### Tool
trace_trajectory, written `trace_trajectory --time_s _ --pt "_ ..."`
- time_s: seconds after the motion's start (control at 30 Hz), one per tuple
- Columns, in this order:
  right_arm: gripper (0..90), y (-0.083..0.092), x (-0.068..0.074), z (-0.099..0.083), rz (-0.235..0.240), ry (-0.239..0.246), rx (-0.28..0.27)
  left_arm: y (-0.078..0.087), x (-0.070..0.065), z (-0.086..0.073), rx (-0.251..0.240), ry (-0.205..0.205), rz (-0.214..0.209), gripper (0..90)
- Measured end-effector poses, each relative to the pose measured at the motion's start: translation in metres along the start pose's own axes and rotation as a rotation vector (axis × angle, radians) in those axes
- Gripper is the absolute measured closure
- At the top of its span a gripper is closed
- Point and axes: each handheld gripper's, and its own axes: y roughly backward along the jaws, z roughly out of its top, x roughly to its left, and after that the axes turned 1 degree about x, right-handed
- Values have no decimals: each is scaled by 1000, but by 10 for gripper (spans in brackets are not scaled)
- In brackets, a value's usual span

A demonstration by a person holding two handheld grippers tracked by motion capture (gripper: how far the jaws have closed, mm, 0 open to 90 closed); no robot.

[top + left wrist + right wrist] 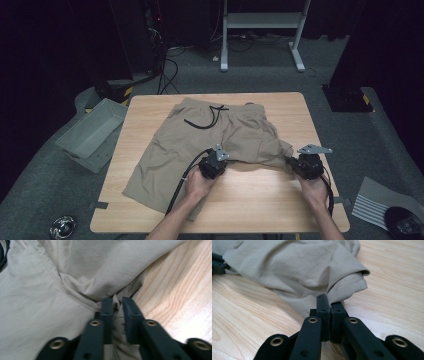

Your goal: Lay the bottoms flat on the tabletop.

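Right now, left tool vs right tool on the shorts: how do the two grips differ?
1. The left tool pinches fabric near the crotch seam of the beige shorts; the right tool pinches the hem of the right leg.
2. In the high view the left tool sits over the cloth, and the right tool sits at the cloth's edge over the bare wooden table.
Shared: both are shut on the shorts, near the table surface.

No text, label, brand, number or sign can be read in these views. The beige shorts [215,137] held at the grippers carry no print or tag that shows. The wooden table [260,200] under them is plain. The striped sheet [372,202] on the floor, to the right of the right gripper [291,165], has only lines, no letters.
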Motion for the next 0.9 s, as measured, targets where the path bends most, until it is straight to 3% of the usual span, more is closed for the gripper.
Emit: trace_trajectory --time_s 0.1,0.27,0.33,0.47,0.53,0.6,0.7,0.8,0.9 --pt "882 5 -3 4 -7 -3 -18 17 3 -1 -58 -4 -9 859" --pt "885 12 -16 18 -71 -4 -23 51 19 1 -170 28 3 867" --pt "886 14 -22 22 -96 -13 -27 69 30 0 -229 66 8 868" --pt "886 11 -31 27 -124 -35 -28 82 53 -4 -299 160 30 868" --pt "885 4 -33 26 -117 -53 -12 72 59 -7 -260 195 35 866" --pt "881 -10 -30 24 -127 -48 30 56 59 -9 -205 192 55 859" --pt "799 -29 -26 20 -117 -52 100 33 54 -15 -120 190 44 807" --pt "714 -34 -22 15 -110 -51 114 27 46 -17 -103 196 37 666" --pt "647 -27 -18 11 -107 -51 100 33 38 -14 -115 170 14 522"
